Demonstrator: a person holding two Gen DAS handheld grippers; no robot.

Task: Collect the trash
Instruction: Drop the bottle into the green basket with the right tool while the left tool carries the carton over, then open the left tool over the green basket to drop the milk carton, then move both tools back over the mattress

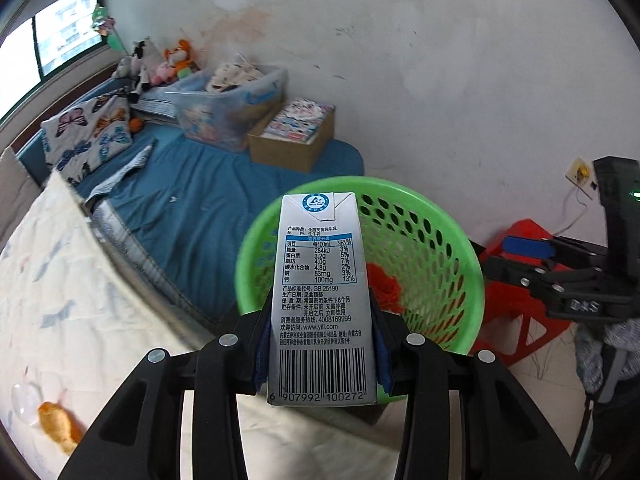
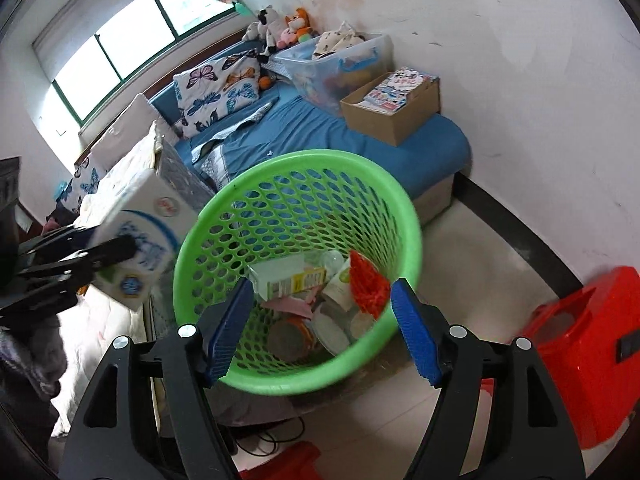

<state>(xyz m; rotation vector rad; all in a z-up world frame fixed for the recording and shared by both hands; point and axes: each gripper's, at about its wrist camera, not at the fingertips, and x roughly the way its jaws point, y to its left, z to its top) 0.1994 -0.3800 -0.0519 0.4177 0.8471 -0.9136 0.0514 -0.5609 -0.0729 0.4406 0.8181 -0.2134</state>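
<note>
My left gripper is shut on a white milk carton, held upright by its sides just short of the green mesh basket. In the right wrist view the carton and the left gripper show blurred at the basket's left rim. My right gripper is open and empty, its blue pads hanging over the basket. The basket holds several pieces of trash: a box, a red net, cups and lids.
A bed with a blue sheet and white quilt lies left of the basket. A cardboard box and clear bin sit on the bed. A red plastic stool stands on the right. Orange and clear scraps lie on the quilt.
</note>
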